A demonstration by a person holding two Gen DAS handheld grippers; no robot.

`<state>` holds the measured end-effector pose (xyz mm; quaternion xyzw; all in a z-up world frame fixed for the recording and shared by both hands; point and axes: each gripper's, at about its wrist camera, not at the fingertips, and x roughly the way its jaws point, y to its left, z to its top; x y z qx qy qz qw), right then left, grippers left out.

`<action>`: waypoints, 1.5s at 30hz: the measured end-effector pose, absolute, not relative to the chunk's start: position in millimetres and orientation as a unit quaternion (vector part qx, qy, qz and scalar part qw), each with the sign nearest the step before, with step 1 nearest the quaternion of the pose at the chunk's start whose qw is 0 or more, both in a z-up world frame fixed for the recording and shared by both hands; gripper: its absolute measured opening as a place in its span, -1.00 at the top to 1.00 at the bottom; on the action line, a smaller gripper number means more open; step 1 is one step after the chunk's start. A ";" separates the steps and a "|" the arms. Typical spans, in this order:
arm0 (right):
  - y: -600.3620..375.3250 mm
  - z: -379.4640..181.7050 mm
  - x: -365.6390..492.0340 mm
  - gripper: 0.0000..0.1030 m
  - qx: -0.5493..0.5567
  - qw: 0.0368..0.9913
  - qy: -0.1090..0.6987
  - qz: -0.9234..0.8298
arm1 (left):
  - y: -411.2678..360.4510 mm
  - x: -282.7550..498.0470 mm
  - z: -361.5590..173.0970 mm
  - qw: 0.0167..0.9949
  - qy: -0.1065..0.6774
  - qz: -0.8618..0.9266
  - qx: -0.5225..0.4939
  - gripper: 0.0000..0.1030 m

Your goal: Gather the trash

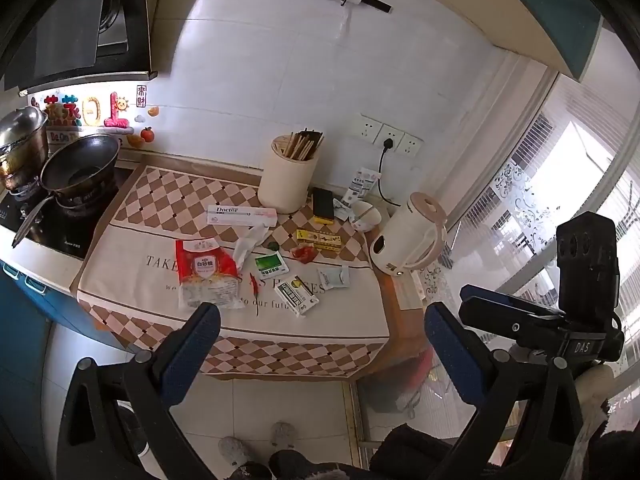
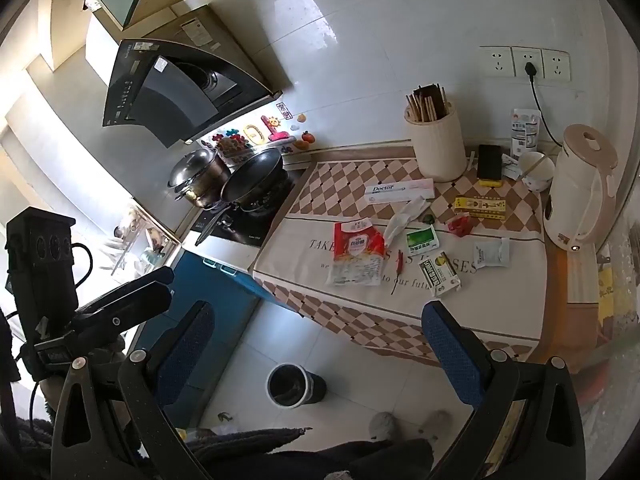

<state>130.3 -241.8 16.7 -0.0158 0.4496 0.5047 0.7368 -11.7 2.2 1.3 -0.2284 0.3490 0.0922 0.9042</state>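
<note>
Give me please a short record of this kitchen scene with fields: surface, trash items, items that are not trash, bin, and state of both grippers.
surface: checkered cloth on a counter
trash items: red-white bag, crumpled tissue, green packet, red wrapper, pale sachet
not trash: kettle, chopstick holder, phone, bowl
bin: dark bin on the floor
left gripper: open, empty
right gripper: open, empty

Counter (image 2: 560, 280) with checkered cloth (image 2: 344, 320): red sugar bag (image 2: 356, 252), tissue (image 2: 404, 216), green packet (image 2: 421, 240), white sachet (image 2: 491, 254), chili (image 2: 397, 270), kettle (image 2: 576, 192), chopstick holder (image 2: 436, 144).
</note>
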 end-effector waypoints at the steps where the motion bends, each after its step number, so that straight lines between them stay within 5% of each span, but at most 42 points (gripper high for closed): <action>1: -240.9 17.6 131.0 -1.00 -0.016 0.737 0.450 0.504 | 2.5 -12.8 1.5 0.904 0.349 0.092 -0.228 -1.00; 45: -220.7 25.6 133.9 -1.00 -0.020 0.732 0.450 0.511 | 3.6 -11.2 7.2 0.904 0.347 0.092 -0.231 -1.00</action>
